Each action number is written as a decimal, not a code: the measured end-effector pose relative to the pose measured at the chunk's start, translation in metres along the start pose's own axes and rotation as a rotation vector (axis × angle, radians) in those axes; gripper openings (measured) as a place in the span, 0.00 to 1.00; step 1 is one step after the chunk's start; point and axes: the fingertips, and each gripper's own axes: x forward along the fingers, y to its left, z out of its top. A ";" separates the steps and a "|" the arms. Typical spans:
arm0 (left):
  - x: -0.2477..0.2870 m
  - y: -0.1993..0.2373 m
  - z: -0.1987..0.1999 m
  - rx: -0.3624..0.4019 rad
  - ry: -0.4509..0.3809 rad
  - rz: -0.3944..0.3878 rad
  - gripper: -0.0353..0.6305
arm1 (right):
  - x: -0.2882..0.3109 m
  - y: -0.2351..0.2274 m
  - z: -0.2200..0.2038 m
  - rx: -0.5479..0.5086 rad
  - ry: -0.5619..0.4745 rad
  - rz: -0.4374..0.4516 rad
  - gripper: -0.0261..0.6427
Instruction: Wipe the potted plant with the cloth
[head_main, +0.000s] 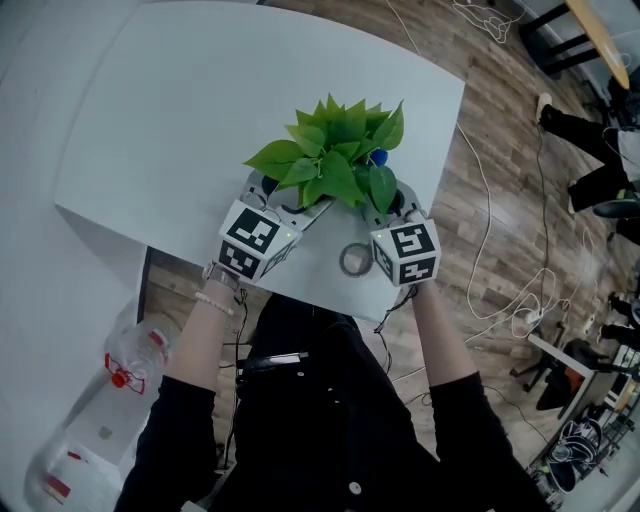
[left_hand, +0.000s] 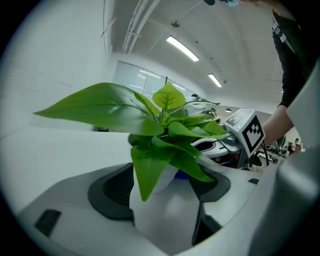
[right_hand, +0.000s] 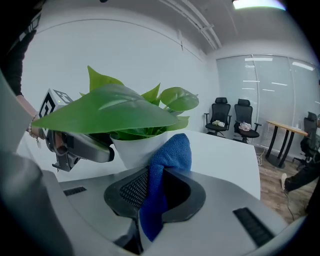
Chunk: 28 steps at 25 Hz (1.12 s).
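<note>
Wiping barely begun, by the look of it. Set at the near edge of the white table (head_main: 180, 90): the potted plant (head_main: 335, 155). Clamped round its white pot (left_hand: 165, 225) from the left: the left gripper (left_hand: 162, 192), jaws spread to the pot's width, a pad against each side. A steadying grip, in all likelihood.

Pinched in the right gripper (right_hand: 159, 192), jaws nearly together: a blue cloth (right_hand: 172, 155), bunched, top fold poking up just beside the pot's right wall and under the broad leaves (right_hand: 110, 112). Hard to tell whether touching the pot or a shade off it. No leaf under the cloth yet.

Judged done: plant secured, cloth gripped and at the pot. Judged left: nearly all the wiping, over the pot wall and the leaves. No dust line or damp streak anywhere to mark a wiped patch.

Lying on the table just in front of the plant, between the two grippers: a grey ring (head_main: 355, 260), probably a tape roll, out of play.
</note>
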 end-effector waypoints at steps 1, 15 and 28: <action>0.002 0.000 0.002 -0.001 -0.004 0.001 0.56 | 0.001 -0.001 0.001 -0.005 0.000 -0.002 0.17; 0.000 -0.006 0.000 -0.069 -0.015 0.072 0.51 | -0.010 0.018 -0.005 -0.064 0.029 0.043 0.17; -0.010 -0.038 -0.010 -0.071 -0.005 0.035 0.51 | -0.024 0.053 -0.014 -0.056 0.025 0.080 0.17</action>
